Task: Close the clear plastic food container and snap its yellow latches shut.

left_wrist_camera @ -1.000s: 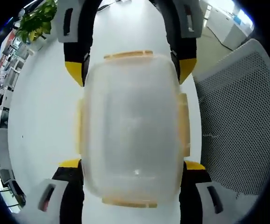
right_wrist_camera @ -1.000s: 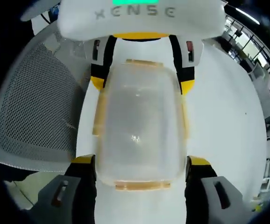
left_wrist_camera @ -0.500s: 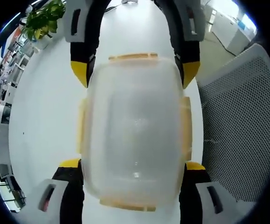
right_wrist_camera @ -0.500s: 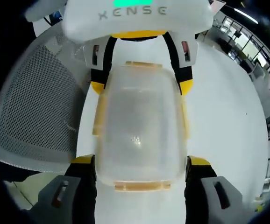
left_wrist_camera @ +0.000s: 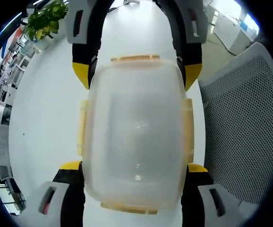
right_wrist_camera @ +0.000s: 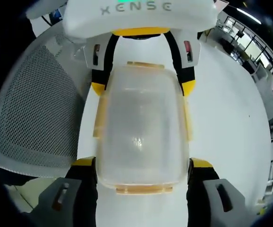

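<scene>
Left gripper view first: the clear container [left_wrist_camera: 135, 132] sits lid-on on the white tabletop [left_wrist_camera: 46, 104], and my left gripper [left_wrist_camera: 134, 166] has its fingers [left_wrist_camera: 71, 166] spread wide, one on each side of the near end, hugging the walls but not obviously squeezing. The other gripper comes in from the top with its yellow tips at the far corners. Compared with a second ago the box has slid a touch higher in frame and that's about it, so I'd say we're just settling. Yellow latches [left_wrist_camera: 189, 127] along the sides look folded flat, though I can't tell if they're actually clicked. A mesh chair [left_wrist_camera: 243, 123] is off to the right. Right gripper view: same container [right_wrist_camera: 142, 127], right gripper [right_wrist_camera: 142, 163] fingers also spread around its near end, barely any shift. My guess is pressing latches comes next.
</scene>
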Motion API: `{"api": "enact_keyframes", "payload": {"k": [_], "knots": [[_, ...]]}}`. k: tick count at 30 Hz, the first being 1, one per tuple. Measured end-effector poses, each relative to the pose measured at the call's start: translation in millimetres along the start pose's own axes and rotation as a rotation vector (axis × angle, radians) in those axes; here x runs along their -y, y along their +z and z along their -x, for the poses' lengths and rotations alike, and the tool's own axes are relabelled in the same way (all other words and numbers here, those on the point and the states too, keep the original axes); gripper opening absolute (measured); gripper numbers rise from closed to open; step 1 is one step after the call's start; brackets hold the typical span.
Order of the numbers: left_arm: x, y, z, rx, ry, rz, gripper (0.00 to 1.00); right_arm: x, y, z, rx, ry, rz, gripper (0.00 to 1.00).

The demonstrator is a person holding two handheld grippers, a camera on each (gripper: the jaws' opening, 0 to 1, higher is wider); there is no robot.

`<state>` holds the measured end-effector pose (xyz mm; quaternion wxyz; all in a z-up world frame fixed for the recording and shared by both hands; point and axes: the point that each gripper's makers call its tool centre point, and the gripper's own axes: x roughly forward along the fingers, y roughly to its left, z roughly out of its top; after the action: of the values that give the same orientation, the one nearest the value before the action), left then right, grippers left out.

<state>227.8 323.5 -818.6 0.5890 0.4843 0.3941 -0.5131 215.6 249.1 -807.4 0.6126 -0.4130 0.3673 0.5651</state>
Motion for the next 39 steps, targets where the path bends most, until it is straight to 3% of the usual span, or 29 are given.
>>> {"api": "enact_keyframes", "payload": {"k": [13, 23, 39], "knots": [[-1.5, -23.5, 6.0, 0.036, -0.001, 0.014, 0.82, 0.9, 22.1, -10.4, -0.019, 0.005, 0.005, 0.75], [-9.3, -48.9, 9.7, 0.032, -0.009, 0.007, 0.83, 6.6, 46.2, -21.5, -0.032, 0.002, -0.003, 0.76], [-26.7, -65.8, 10.5, 0.052, -0.026, -0.004, 0.84, 22.5, 61.4, -29.4, -0.033, -0.007, -0.025, 0.76]]}}
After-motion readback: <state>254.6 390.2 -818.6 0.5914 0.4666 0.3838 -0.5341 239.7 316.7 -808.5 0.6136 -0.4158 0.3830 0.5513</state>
